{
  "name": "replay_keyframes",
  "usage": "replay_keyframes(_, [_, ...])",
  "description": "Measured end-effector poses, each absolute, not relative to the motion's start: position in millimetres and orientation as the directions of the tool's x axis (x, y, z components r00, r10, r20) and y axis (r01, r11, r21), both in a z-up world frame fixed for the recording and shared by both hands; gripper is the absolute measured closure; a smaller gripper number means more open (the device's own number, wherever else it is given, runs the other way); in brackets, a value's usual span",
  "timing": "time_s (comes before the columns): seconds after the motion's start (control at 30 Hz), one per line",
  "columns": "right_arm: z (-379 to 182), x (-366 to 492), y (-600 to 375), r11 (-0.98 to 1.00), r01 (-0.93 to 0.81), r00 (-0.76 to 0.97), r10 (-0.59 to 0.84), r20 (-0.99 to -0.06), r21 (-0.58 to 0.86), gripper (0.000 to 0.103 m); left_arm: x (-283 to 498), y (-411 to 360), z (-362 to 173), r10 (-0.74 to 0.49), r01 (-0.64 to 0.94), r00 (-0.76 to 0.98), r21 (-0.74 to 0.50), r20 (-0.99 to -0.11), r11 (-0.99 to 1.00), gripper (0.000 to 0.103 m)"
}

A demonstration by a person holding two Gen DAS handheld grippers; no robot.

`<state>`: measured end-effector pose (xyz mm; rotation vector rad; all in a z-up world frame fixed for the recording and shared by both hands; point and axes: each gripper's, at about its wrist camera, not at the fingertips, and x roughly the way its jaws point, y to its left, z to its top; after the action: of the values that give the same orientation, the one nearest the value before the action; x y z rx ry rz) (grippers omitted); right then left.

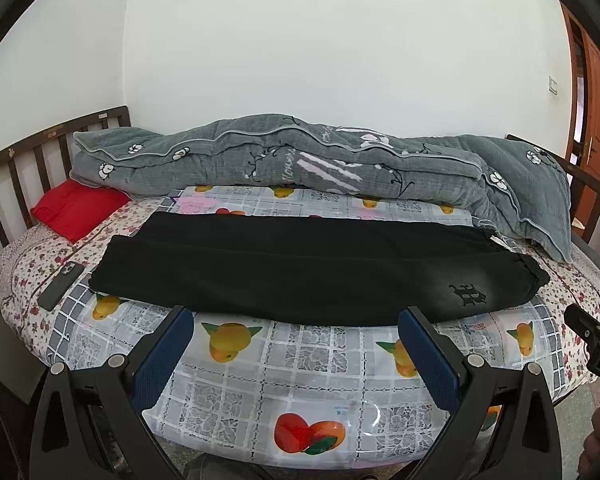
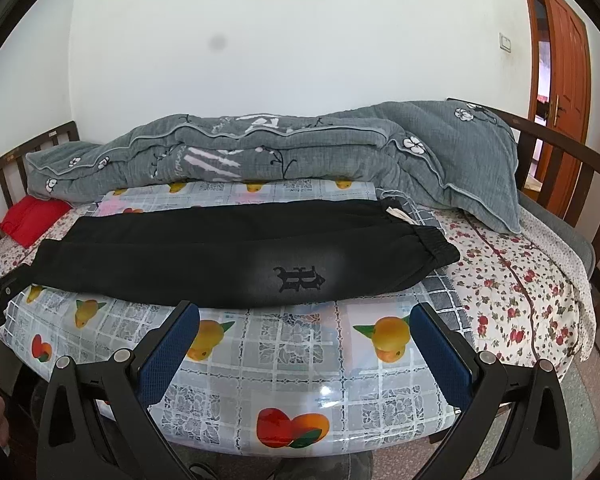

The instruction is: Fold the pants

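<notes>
Left gripper (image 1: 296, 320) spread wide, nothing between the blue pads, hovering just short of the pants. Right gripper (image 2: 305, 316) same deal: fully spread, gripping nothing, touching nothing. Black pants (image 1: 300, 272) laid flat lengthwise across the fruit-print cloth (image 1: 300, 380), legs doubled one over the other, elastic waistband at the right end, dark emblem near it. Grey quilt (image 1: 300, 160) bunched behind the pants.

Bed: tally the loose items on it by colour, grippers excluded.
Black: 2, the pants and the phone
Grey: 1, the quilt
Red: 1, the folded red cloth
Total: 4
</notes>
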<state>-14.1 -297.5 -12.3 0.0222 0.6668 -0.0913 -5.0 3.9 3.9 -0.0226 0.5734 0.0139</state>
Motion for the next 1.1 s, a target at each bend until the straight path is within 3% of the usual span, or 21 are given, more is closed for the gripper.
replay_keyframes(1.1, [-8.1,-17.6,-293.9,0.996,0.088,0.789,-0.08,-0.609,-0.017,0.0,-2.2,9.2,8.1,0.023,-0.02,0.857,0.01,-0.515,1.0,0.0])
